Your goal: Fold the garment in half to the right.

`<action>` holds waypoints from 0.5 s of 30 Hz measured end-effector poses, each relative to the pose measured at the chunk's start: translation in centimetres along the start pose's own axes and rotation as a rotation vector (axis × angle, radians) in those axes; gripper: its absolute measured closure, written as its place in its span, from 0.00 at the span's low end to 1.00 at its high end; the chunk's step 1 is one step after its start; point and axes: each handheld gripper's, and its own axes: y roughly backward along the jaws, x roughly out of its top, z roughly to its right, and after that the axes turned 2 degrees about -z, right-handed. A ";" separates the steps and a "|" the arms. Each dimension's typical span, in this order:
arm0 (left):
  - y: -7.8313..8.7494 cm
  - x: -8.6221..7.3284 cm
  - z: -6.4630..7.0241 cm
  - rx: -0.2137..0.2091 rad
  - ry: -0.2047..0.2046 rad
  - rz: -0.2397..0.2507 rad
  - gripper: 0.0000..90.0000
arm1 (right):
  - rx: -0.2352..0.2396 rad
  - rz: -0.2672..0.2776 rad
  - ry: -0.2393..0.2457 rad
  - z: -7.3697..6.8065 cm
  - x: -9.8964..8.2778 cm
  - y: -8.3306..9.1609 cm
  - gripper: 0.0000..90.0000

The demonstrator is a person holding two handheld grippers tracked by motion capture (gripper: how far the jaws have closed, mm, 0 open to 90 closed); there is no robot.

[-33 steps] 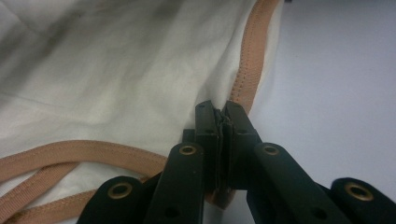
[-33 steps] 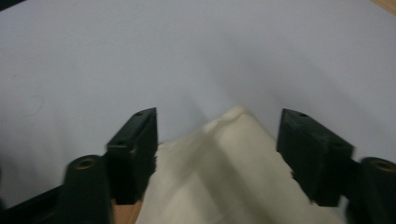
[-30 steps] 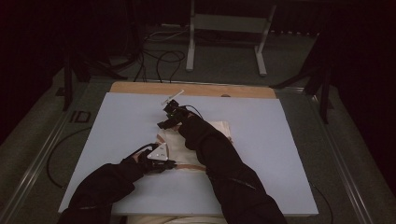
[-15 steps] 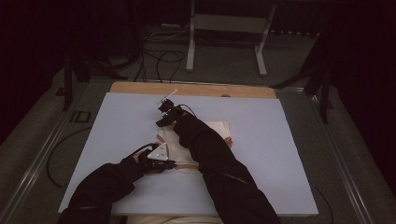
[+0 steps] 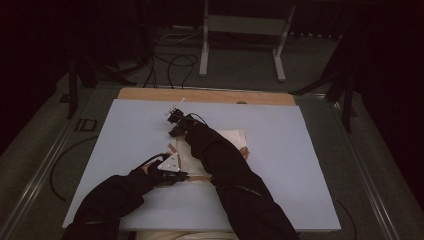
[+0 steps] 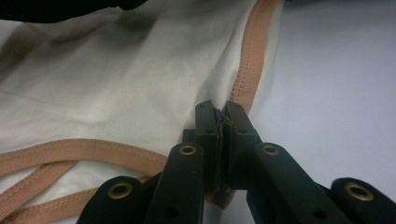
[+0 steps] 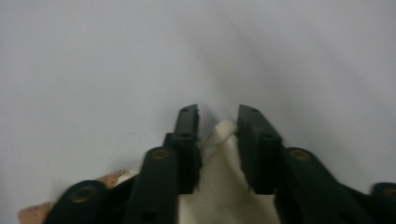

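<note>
Dark room, pale table [image 5: 300,150] mid-frame in high view w/ a cream garment [image 5: 235,140] at centre. Left gripper [image 6: 222,116] is clamped tight on its tan-trimmed hem, low centre. Right gripper [image 7: 218,122] has just been closing, jaws not quite together; a cloth corner sits btwn them, upper edge. Risk: thin fold slips out before pads bite, so the lift drags one side only.

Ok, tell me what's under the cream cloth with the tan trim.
The cream cloth with tan trim lies on the pale blue table sheet, which shows all around it. Whatever sits beneath its middle is covered. Both sleeves cross over it, hiding part of it.
</note>
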 end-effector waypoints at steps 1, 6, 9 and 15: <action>0.0 0.0 0.0 0.001 -0.003 -0.002 0.97 | 0.001 -0.001 0.003 0.0 0.0 0.0 0.85; 0.0 0.1 -0.1 -0.004 -0.002 -0.007 0.97 | 0.006 -0.011 0.013 0.0 0.0 0.2 0.96; 0.0 0.1 -0.1 -0.006 -0.002 -0.009 0.97 | 0.009 0.003 0.013 0.1 0.0 0.5 0.97; 0.1 0.2 0.0 -0.015 0.011 0.000 0.97 | 0.020 0.023 0.019 0.1 0.2 1.4 0.97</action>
